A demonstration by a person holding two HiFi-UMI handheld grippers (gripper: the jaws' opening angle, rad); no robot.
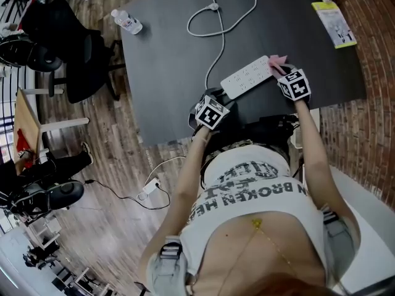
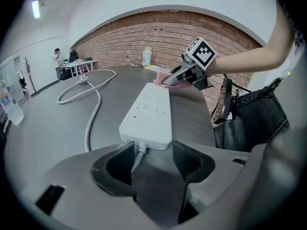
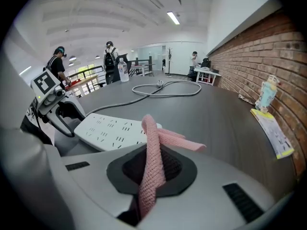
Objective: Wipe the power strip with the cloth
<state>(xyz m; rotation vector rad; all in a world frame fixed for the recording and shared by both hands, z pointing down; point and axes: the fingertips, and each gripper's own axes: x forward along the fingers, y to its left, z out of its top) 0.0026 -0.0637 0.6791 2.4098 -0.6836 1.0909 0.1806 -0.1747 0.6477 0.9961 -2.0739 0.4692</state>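
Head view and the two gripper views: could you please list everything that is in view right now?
table: one, dark grey, in front of the person
power strip: one, white, near the table's front edge, between the two tongs
cable: one, white, looped across the table from the strip
cloth: one, pink, pinched in the right tongs
water bottle: one, clear, table's far left corner
booklet: one, yellow-edged, table's right side
office chairs: several, black, floor left of the table
floor socket block: one, white, wooden floor
left tongs: open, at the strip's cable end
right tongs: shut on the cloth
forearms: two, bare
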